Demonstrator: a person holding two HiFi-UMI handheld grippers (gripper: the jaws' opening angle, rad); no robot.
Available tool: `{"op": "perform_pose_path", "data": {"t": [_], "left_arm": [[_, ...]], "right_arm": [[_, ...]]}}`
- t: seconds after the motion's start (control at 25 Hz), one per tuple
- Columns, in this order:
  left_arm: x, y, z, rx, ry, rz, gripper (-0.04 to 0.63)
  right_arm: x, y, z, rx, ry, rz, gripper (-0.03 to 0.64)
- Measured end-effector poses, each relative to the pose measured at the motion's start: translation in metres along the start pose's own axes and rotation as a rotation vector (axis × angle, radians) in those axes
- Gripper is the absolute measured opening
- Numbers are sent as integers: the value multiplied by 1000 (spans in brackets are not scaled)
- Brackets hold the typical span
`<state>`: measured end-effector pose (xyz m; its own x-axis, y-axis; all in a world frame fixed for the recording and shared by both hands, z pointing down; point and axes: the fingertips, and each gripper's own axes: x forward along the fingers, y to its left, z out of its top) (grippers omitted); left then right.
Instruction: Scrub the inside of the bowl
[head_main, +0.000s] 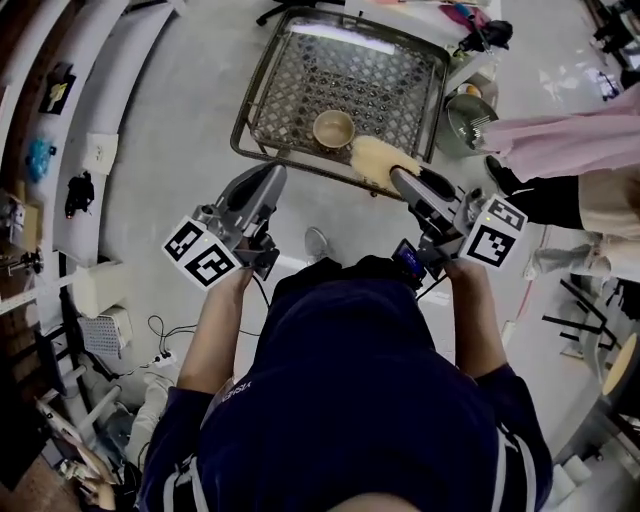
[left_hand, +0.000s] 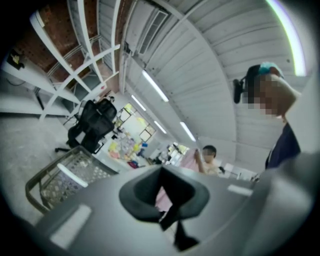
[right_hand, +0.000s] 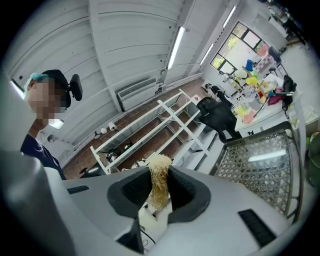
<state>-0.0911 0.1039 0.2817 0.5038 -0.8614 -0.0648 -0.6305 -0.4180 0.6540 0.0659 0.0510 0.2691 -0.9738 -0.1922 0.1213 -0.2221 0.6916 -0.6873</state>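
Head view: showing the bowl (head_main: 333, 128) sitting upright in the mesh basket (head_main: 400, 85), near its front rim; neither gripper view is catching the bowl.
Left gripper view: taking in a corner of the basket (left_hand: 60, 182) low at left, with a black chair (left_hand: 92, 122) beyond it.
Right gripper view: taking in the basket (right_hand: 255, 165) at right, with the chair (right_hand: 217, 117) and a white rack (right_hand: 150, 130) behind.
Bowl: looking small, round and tan with a paler inside; lying beyond and between the two gripper tips.
Left gripper (head_main: 272, 178): hovering just short of the basket's front rim; its own view (left_hand: 164, 195) is showing the jaws pressing together with nothing between them.
Scrubber (head_main: 380, 160): looking yellowish and fibrous, lying over the front rim just beside the bowl's right side; whether they are touching cannot be told.
Right gripper (head_main: 400, 178): jaws clenching on the scrubber (right_hand: 160, 182), which is sticking up between the pads (right_hand: 187, 192).
Hands: left hand (head_main: 238, 283) and right hand (head_main: 462, 268) are gripping the handles behind the marker cubes, with both forearms reaching forward.
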Motion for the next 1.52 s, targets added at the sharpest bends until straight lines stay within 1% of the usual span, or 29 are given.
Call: {"op": "perform_pose_path", "data": {"t": [0.2, 0.32, 0.4, 0.52, 0.72, 0.92, 1.04, 1.24, 1.32, 1.44, 1.52], "left_arm": [[8, 25, -3, 9, 40, -23, 3], [11, 38, -23, 9, 77, -28, 3], [15, 45, -35, 14, 95, -30, 3], [24, 49, -39, 25, 122, -25, 3], [39, 63, -55, 53, 180, 15, 3], [67, 82, -70, 122, 289, 51, 3], [84, 99, -84, 172, 355, 83, 5], [98, 133, -110, 201, 443, 129, 5], [104, 151, -124, 221, 492, 147, 5], [112, 178, -147, 249, 575, 150, 5], [116, 196, -162, 251, 631, 148, 20]], "right_arm": [[4, -24, 0, 5, -54, -58, 75], [-2, -39, -21, 24, -82, -72, 75], [-5, -50, -32, 38, -93, -75, 75], [-3, -62, -32, 62, -99, -71, 75], [4, -85, -36, 88, -101, -34, 75], [12, -111, -32, 95, -91, -30, 75], [6, -133, -32, 108, -92, -41, 75], [-3, -166, -35, 142, -96, -60, 75], [-5, -179, -37, 159, -97, -75, 75], [-5, -194, -44, 195, -100, -94, 75], [-3, -197, -51, 218, -84, -117, 75]]}}
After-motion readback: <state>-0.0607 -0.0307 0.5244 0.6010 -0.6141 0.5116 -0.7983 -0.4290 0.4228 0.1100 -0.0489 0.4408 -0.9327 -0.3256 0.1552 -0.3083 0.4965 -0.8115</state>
